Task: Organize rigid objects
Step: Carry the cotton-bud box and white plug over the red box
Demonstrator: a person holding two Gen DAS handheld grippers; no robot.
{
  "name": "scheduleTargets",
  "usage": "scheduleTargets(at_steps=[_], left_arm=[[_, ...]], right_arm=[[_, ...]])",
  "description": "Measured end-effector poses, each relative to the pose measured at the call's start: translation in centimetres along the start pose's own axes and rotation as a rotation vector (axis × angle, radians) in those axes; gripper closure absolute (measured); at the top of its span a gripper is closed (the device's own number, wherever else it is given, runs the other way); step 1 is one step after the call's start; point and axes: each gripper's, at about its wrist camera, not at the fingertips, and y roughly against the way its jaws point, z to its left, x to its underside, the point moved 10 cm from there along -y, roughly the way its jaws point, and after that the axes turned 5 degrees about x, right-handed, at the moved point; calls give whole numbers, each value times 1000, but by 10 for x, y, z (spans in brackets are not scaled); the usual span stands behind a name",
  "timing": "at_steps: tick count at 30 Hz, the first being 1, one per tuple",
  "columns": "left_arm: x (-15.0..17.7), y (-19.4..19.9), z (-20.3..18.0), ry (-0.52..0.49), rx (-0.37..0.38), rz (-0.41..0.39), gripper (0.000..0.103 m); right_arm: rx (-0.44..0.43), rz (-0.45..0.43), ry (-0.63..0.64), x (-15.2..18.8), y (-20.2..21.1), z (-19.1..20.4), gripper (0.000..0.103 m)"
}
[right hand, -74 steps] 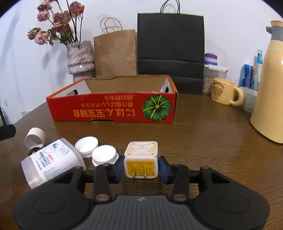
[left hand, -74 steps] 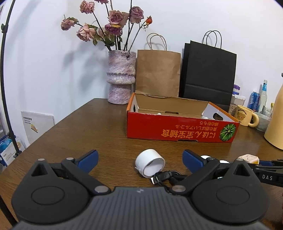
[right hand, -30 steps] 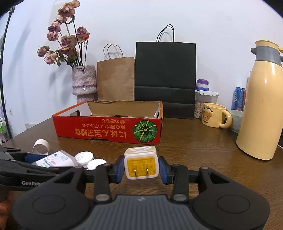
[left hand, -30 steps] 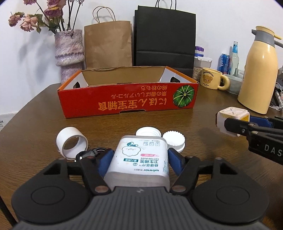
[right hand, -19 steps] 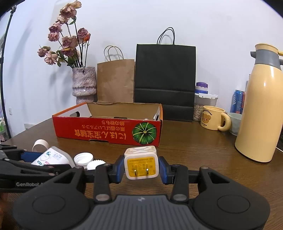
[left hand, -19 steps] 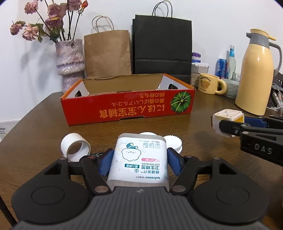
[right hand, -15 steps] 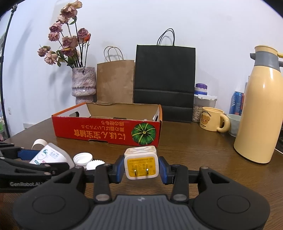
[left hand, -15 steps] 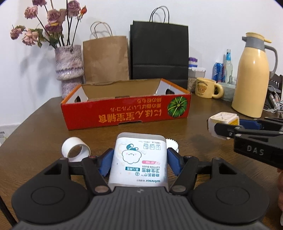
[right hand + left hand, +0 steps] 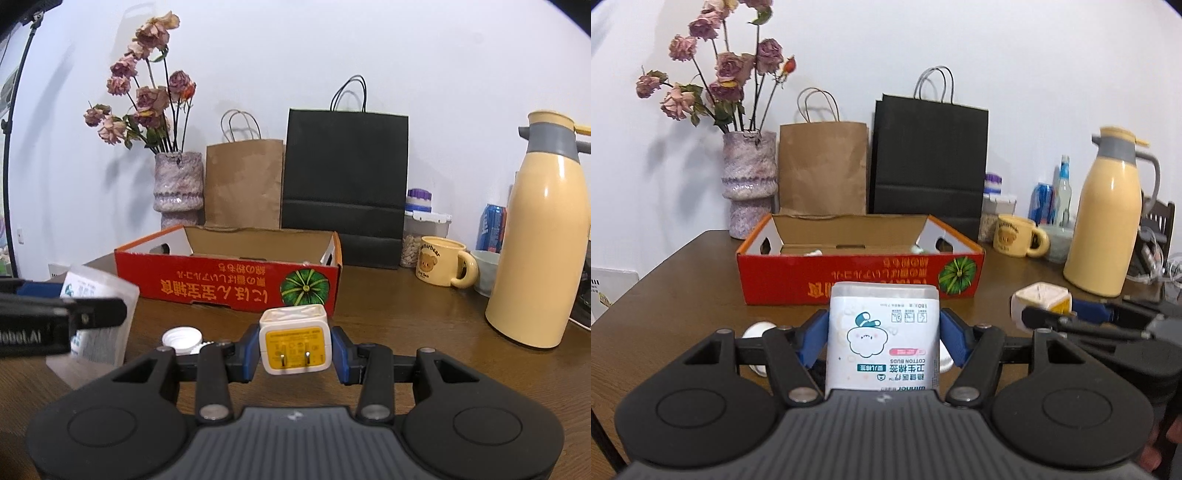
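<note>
Left wrist view: we see the left gripper [image 9: 884, 341] with its blue-padded jaws pinching a white rectangular plastic cotton-bud box [image 9: 884, 341], held clear of the brown wooden table [image 9: 683, 280]. At 12 o'clock stands the open red cardboard box with a green pumpkin print [image 9: 857, 277]; at 3 o'clock the right gripper [image 9: 1039, 308] carries a white-and-yellow cube-shaped plug adapter [image 9: 1039, 302].

Right wrist view: we see the right gripper [image 9: 294, 341], jaws clamped on the plug adapter [image 9: 294, 341], prongs facing the camera. The red cardboard box [image 9: 229, 284] lies at 12 o'clock, white round bottle caps [image 9: 183, 338] at 10 o'clock on the table [image 9: 424, 325], and the cotton-bud box [image 9: 99, 314] at 9 o'clock.
</note>
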Motion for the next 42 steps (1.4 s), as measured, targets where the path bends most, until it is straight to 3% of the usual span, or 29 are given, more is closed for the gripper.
scheduleTargets(at_steps=[16, 29, 42], left_arm=[[-82, -21, 37, 59, -67, -85, 38], [-127, -80, 66, 149, -122, -140, 38], [-135, -156, 103, 179, -204, -85, 38]], right_arm=[[-45, -96, 33, -61, -20, 34, 64], [-24, -134, -47, -101, -96, 34, 64], [-41, -112, -60, -111, -178, 43, 64]])
